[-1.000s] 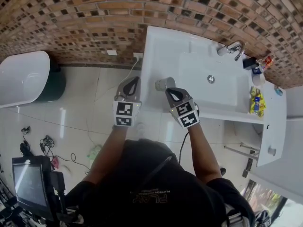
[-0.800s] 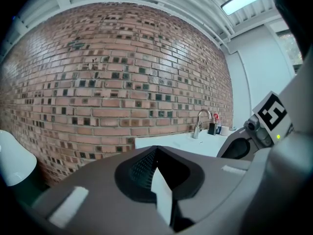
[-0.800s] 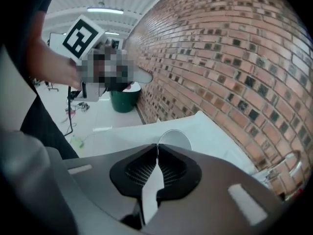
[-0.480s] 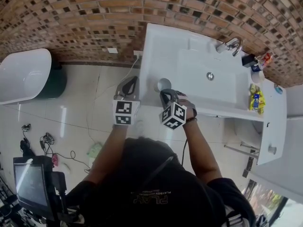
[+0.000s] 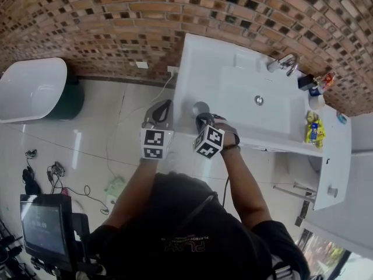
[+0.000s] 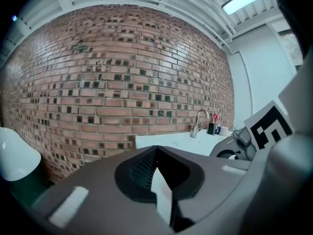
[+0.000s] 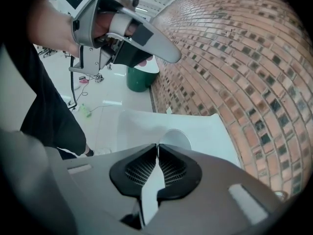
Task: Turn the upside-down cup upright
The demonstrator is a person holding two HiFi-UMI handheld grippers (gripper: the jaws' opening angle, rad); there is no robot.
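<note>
Head view: the cup (image 5: 200, 107) sits at the left edge of the white counter (image 5: 204, 63), a little above the frame's centre. It shows a round grey face to the camera, and I cannot tell whether that is the mouth or the base. The right gripper (image 5: 203, 119) reaches it from below, with its tips touching the cup's near side. The left gripper (image 5: 161, 107) hangs just left of the counter, over the floor and apart from the cup. The tap (image 5: 285, 60) stands at the upper right.

Left gripper view: the jaws are pressed together at centre bottom with nothing between them. The brick wall fills the frame, and the counter is at right of centre.

Right gripper view: the jaws meet at lower centre, almost closed. They appear to pinch the cup's thin near wall, with the cup's pale oval just beyond the tips.

The hold looks to be a narrow pinch on one wall only. If so, the cup could pivot or slip between the pads as the wrist turns. It is so close to the counter's left edge that a slip there could send it to the floor. Letting go before the base is flat could leave it tipped on its side.
</note>
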